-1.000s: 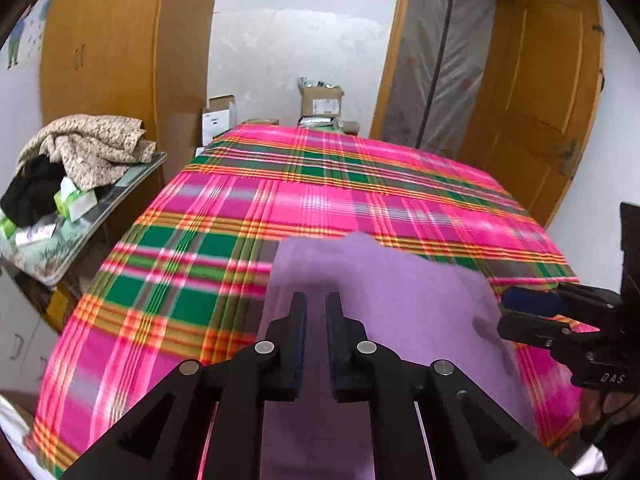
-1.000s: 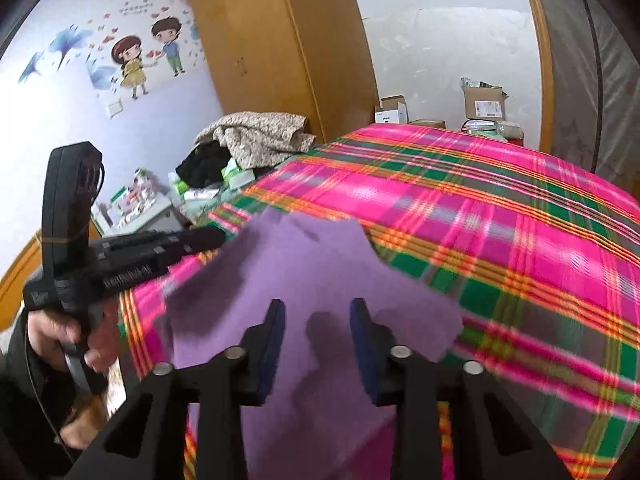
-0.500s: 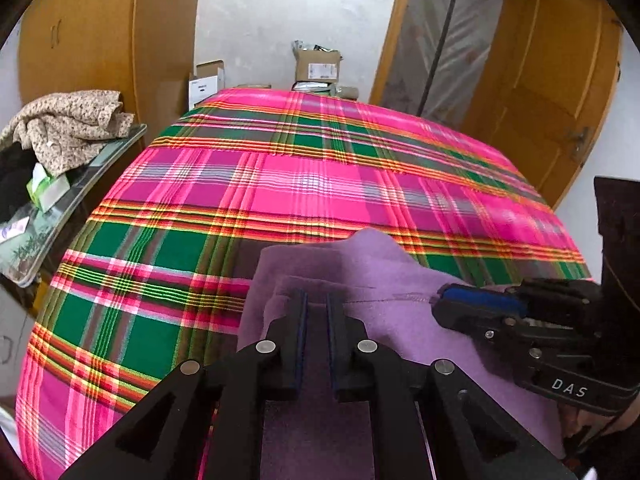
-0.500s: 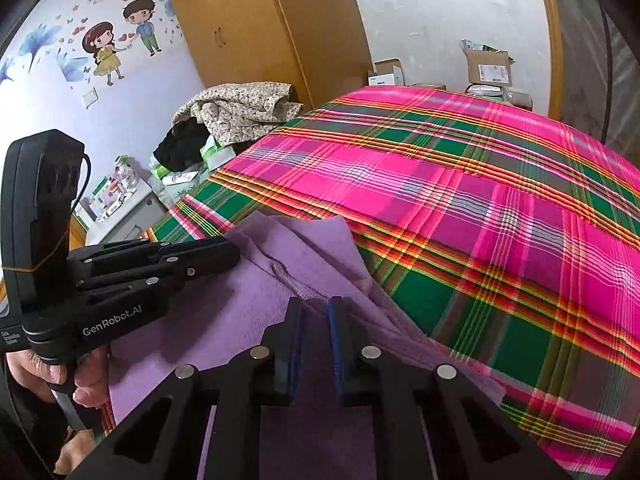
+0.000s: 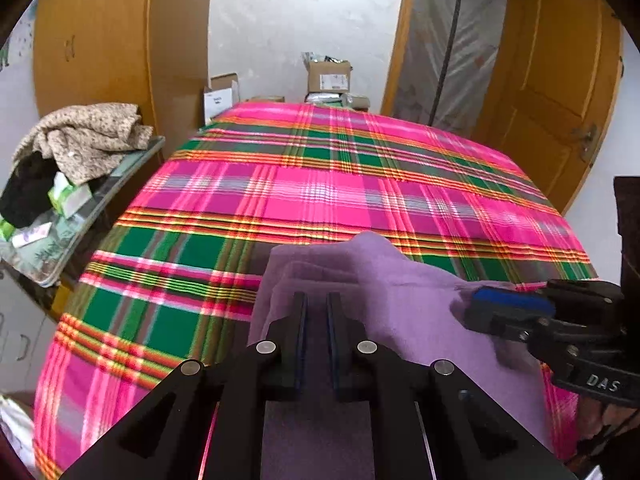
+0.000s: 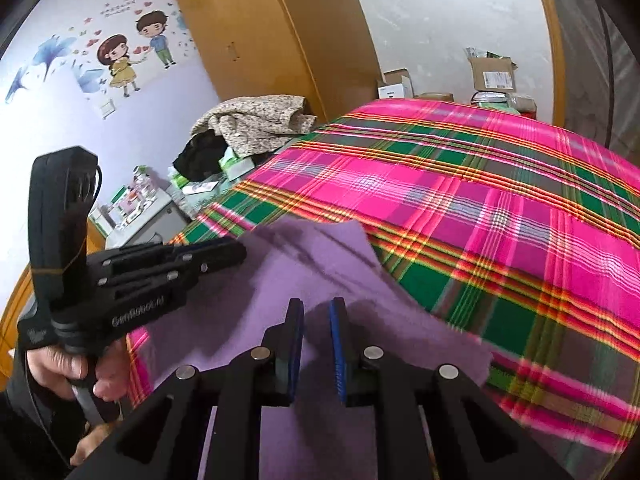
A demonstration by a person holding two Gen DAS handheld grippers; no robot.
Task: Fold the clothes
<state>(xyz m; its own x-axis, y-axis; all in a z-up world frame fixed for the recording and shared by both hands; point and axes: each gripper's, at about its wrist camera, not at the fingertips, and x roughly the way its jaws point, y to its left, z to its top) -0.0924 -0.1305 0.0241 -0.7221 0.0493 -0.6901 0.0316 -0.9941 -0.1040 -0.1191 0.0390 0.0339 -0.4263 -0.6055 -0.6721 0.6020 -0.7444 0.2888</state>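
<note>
A purple garment (image 5: 400, 300) (image 6: 320, 264) lies bunched on the near end of the bed, which has a pink and green plaid cover (image 5: 320, 192) (image 6: 480, 208). My left gripper (image 5: 317, 300) is shut on a fold of the garment near its left edge. It also shows in the right wrist view as the left gripper (image 6: 240, 250), held by a person's hand (image 6: 60, 364). My right gripper (image 6: 316, 306) has purple cloth between its narrow jaws, which are opening slightly. From the left wrist view the right gripper (image 5: 470, 308) has its tip in a bunched fold.
A side table (image 5: 72, 232) left of the bed carries a pile of clothes (image 5: 80, 140) (image 6: 256, 120) and small boxes. A wooden wardrobe (image 5: 120, 40) stands behind it. Cardboard boxes (image 5: 328, 76) sit past the bed's far end, and a wooden door (image 5: 560, 100) is at the right.
The right gripper's jaws narrowed from wide apart onto the purple cloth. The garment went from spread out to bunched, and the two grippers came closer together.
</note>
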